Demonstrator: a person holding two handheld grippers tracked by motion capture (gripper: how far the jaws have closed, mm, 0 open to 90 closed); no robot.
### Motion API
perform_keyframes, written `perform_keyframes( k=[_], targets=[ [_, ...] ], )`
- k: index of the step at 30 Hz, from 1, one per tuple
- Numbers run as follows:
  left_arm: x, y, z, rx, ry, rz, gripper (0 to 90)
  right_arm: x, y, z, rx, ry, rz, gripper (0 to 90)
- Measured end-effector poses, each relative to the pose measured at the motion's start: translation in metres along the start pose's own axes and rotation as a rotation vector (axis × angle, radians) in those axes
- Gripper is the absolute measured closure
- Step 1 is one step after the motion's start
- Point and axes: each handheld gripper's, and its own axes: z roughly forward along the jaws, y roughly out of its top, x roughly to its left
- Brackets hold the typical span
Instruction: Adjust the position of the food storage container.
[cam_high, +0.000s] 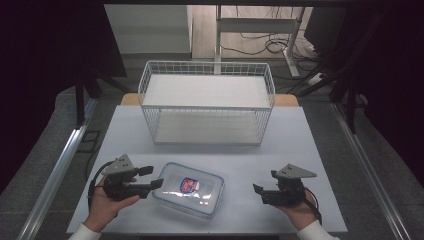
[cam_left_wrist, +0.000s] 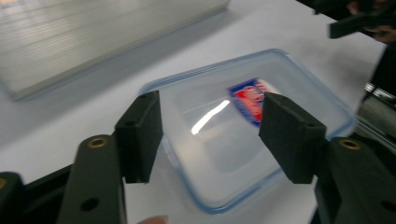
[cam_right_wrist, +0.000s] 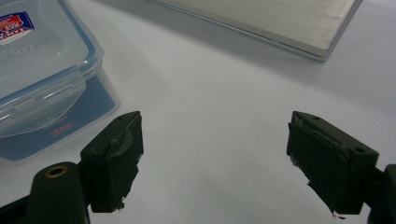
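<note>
Tongs first: from high up, we see our left tongs (cam_high: 153, 178) parted at the clear lidded box (cam_high: 189, 189), lower centre of the desk (cam_high: 290, 145). Along them, nothing is gripped. Our right tongs (cam_right_wrist: 212, 161) gape wide, empty; box upper left.

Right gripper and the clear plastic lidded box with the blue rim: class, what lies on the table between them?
Nothing: in the high view, bare white tabletop separates the right gripper from the clear plastic lidded box.
</note>
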Motion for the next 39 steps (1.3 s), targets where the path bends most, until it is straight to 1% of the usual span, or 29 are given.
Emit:
perform_keyframes(
  k=[1, 4, 6, 8, 10, 11, 14, 16, 20, 22, 25, 26, 31, 34, 36, 39],
  targets=[
    [-0.007, 0.004, 0.002, 0.017, -0.016, 0.022, 42.7, 0.000, 0.000, 0.000, 0.001, 0.000, -0.002, 19.0],
    [-0.018, 0.008, 0.010, 0.062, -0.061, 0.056, 44.7, 0.001, 0.000, 0.001, 0.002, 0.000, -0.002, 19.0],
    [-0.026, 0.010, 0.015, 0.098, -0.096, 0.092, 46.7, 0.001, 0.000, 0.001, 0.002, -0.002, -0.001, 19.0],
    [-0.032, 0.011, 0.018, 0.123, -0.117, 0.123, 49.4, 0.001, 0.000, 0.001, 0.001, -0.001, 0.001, 18.9],
    [-0.041, 0.012, 0.020, 0.145, -0.121, 0.183, 53.7, 0.001, 0.000, 0.001, 0.002, -0.001, 0.002, 19.0],
    [-0.046, 0.013, 0.021, 0.158, -0.131, 0.209, 57.3, 0.001, 0.000, 0.001, 0.001, 0.000, 0.001, 19.0],
    [-0.064, 0.016, 0.024, 0.195, -0.169, 0.266, 65.0, 0.002, 0.000, 0.001, 0.002, 0.002, -0.004, 19.0],
    [-0.075, 0.017, 0.029, 0.237, -0.187, 0.309, 69.4, 0.002, 0.000, 0.001, 0.004, 0.002, -0.002, 19.0],
    [-0.094, 0.014, 0.042, 0.322, -0.241, 0.390, 78.3, 0.001, 0.000, 0.001, 0.003, 0.001, -0.001, 19.0],
    [-0.098, 0.012, 0.048, 0.351, -0.252, 0.407, 82.8, 0.001, 0.000, 0.001, 0.002, 0.002, -0.001, 18.9],
    [-0.103, 0.009, 0.055, 0.387, -0.271, 0.422, 88.2, 0.001, 0.000, 0.001, 0.002, 0.002, -0.002, 18.9],
    [-0.105, 0.008, 0.057, 0.397, -0.275, 0.429, 89.1, 0.001, -0.001, 0.001, 0.003, 0.002, -0.002, 18.9],
    [-0.117, 0.000, 0.068, 0.469, -0.288, 0.497, 89.6, 0.001, 0.000, -0.001, -0.001, 0.004, 0.002, 18.9],
    [-0.120, -0.004, 0.077, 0.497, -0.274, 0.520, 89.6, 0.000, 0.000, -0.001, -0.003, 0.005, 0.006, 18.9],
    [-0.121, -0.005, 0.081, 0.508, -0.269, 0.519, 89.6, 0.000, 0.000, -0.001, 0.001, 0.005, 0.004, 18.8],
    [-0.121, -0.008, 0.085, 0.512, -0.245, 0.523, 89.7, 0.001, 0.000, 0.000, 0.003, 0.006, 0.001, 18.8]
  ],
)
